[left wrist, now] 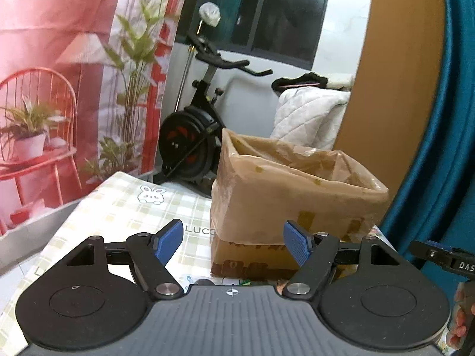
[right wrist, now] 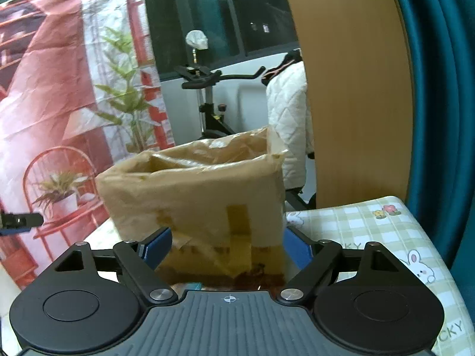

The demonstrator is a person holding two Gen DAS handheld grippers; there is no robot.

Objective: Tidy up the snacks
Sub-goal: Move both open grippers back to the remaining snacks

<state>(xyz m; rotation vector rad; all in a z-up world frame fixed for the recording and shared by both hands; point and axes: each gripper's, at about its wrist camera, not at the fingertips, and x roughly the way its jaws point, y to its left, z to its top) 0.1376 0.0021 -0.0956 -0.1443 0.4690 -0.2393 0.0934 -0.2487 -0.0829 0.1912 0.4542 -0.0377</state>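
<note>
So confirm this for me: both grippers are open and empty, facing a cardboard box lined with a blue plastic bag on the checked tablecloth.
Not quite. The bag lining the cardboard box is translucent brownish plastic, not blue, as the right wrist view shows. The rest holds: the left gripper and right gripper are open and empty, facing the box on the checked tablecloth.

Each gripper, the left gripper (left wrist: pixel 233 244) and the right gripper (right wrist: pixel 227 247), is built of black linkage arms with silver screws, blue ribbed pads (left wrist: pixel 169 241) and a grey ridged base marked by a crosshair.
</note>
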